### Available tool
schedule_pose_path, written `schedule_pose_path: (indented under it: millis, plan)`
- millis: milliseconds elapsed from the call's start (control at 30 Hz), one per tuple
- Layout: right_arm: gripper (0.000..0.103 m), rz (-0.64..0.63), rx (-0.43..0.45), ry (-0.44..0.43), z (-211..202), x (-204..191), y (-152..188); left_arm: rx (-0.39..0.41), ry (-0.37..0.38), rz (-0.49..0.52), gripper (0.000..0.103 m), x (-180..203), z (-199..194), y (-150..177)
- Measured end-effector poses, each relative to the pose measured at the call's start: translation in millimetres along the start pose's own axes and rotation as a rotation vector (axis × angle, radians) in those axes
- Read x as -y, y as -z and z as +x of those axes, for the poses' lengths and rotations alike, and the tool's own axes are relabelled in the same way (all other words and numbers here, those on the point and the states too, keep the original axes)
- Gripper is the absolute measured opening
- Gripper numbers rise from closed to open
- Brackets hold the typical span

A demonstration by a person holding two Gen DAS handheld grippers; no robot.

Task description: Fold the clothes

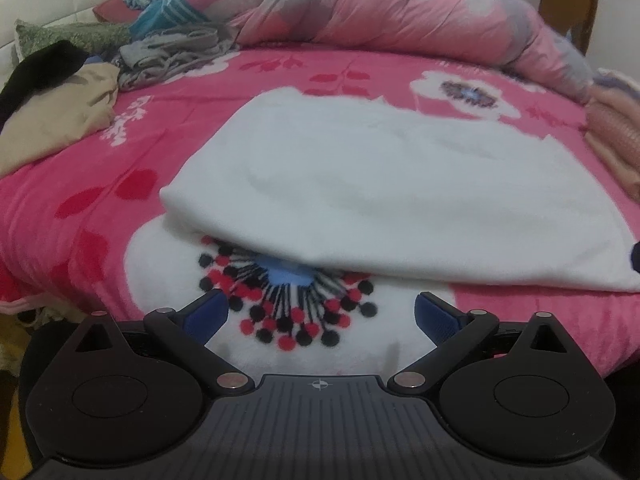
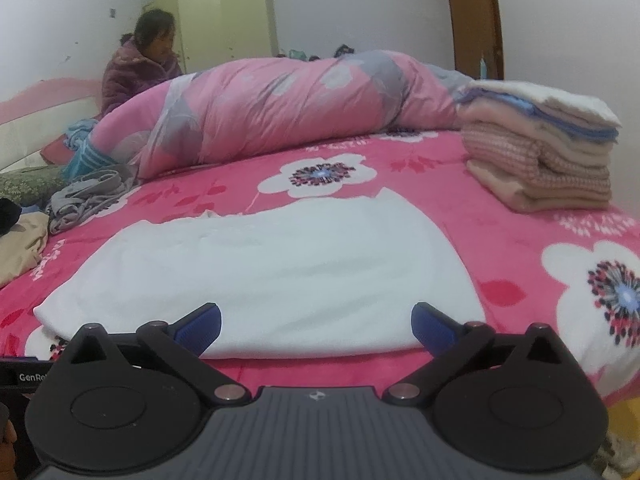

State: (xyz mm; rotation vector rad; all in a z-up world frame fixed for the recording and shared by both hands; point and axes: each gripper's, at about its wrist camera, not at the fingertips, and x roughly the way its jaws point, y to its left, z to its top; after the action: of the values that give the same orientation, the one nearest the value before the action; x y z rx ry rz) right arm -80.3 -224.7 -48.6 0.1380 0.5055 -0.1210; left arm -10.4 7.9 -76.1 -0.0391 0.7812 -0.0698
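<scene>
Evidently both the left hand-held gripper [image 1: 322,314] and right hand-held gripper [image 2: 316,322] are hovering spread and empty beside the white garment [image 2: 272,272], which is lying flat on the bed [image 2: 500,240] for another fold.

A rolled pink quilt [image 2: 280,112] lies beside a seated person [image 2: 140,68].

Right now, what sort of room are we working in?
Most likely a home bedroom. The work surface is a bed covered by a pink floral blanket, with a rolled pink quilt along its far side, a stack of folded clothes on it and a wardrobe against the wall.
</scene>
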Motion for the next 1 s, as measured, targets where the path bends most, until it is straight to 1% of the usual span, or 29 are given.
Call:
schedule_pose_path:
  millis: [67, 133, 200, 300, 367, 467, 533, 667, 700, 800, 867, 900, 933, 1000]
  plan:
    - [0.103, -0.023, 0.043, 0.010, -4, -3, 1, 0.032, 0.022, 0.008, 0.103, -1, -4, 0]
    - [0.103, -0.043, 0.078, 0.040, -7, -6, 2, 0.048, 0.027, 0.018, 0.103, 0, -6, -1]
    - [0.103, -0.041, 0.104, 0.052, -9, -6, 4, 0.050, 0.030, 0.009, 0.103, 0, -6, -4]
    - [0.103, -0.015, 0.123, 0.053, -8, -1, 6, 0.049, 0.050, -0.032, 0.103, -3, -5, -7]
    - [0.103, 0.003, 0.154, 0.047, -7, 6, 10, 0.043, 0.055, -0.051, 0.103, -4, -3, -8]
    - [0.103, 0.023, 0.201, 0.019, -2, 17, 14, 0.038, 0.027, -0.047, 0.103, -3, 3, -11]
    - [0.103, 0.020, 0.250, -0.006, 13, 24, 12, 0.066, -0.001, -0.035, 0.103, -2, 7, -16]
    - [0.103, -0.041, 0.339, 0.025, 60, 25, -9, 0.087, -0.047, -0.024, 0.103, 8, 23, -38]
    - [0.103, -0.057, 0.346, 0.030, 73, 24, -15, 0.086, -0.069, -0.031, 0.103, 13, 28, -44]
    - [0.103, -0.056, 0.326, 0.046, 111, 26, -24, 0.101, -0.138, -0.043, 0.103, 26, 42, -56]
    - [0.103, -0.001, 0.308, 0.039, 128, 36, -18, 0.116, -0.160, -0.036, 0.103, 34, 50, -58]
    - [0.103, 0.042, 0.277, 0.032, 132, 42, -15, 0.124, -0.162, -0.028, 0.103, 38, 54, -58]
    - [0.103, 0.091, 0.242, 0.023, 136, 49, -11, 0.132, -0.157, -0.014, 0.103, 42, 59, -58]
    - [0.103, 0.165, 0.217, -0.014, 137, 61, -4, 0.145, -0.145, 0.021, 0.103, 47, 68, -60]
